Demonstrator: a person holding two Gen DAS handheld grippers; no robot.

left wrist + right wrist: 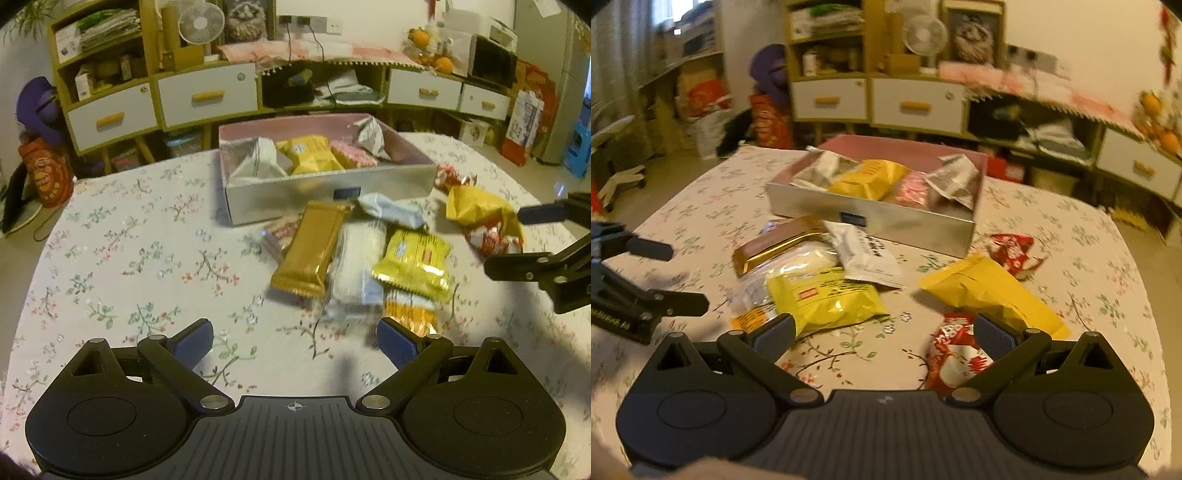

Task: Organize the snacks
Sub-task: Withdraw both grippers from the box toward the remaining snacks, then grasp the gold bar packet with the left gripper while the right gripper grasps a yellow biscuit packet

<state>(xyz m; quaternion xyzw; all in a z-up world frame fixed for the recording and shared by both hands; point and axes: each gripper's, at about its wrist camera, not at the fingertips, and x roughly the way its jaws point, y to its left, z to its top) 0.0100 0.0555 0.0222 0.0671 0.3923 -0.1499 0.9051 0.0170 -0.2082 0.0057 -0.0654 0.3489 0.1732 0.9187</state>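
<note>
A silver box (328, 192) (886, 214) with a pink inside holds white, yellow and pink snack packs. In front of it lies a loose pile: a gold bar (308, 251) (775, 242), a clear white pack (356, 269), a yellow pack (415, 264) (827, 299), a white sachet (866, 254) and an orange pack (408, 314). To the right lie a large yellow bag (476, 208) (990, 291) and red packs (955, 354). My left gripper (295, 341) is open, just short of the pile. My right gripper (884, 334) is open, between the yellow pack and the red pack.
The round table carries a floral cloth (129, 258) with bare room on its left half. Behind stands a yellow cabinet (207, 96) with white drawers, a fan (201, 22) and oranges (436, 55). A blue stool (580, 147) is at the far right.
</note>
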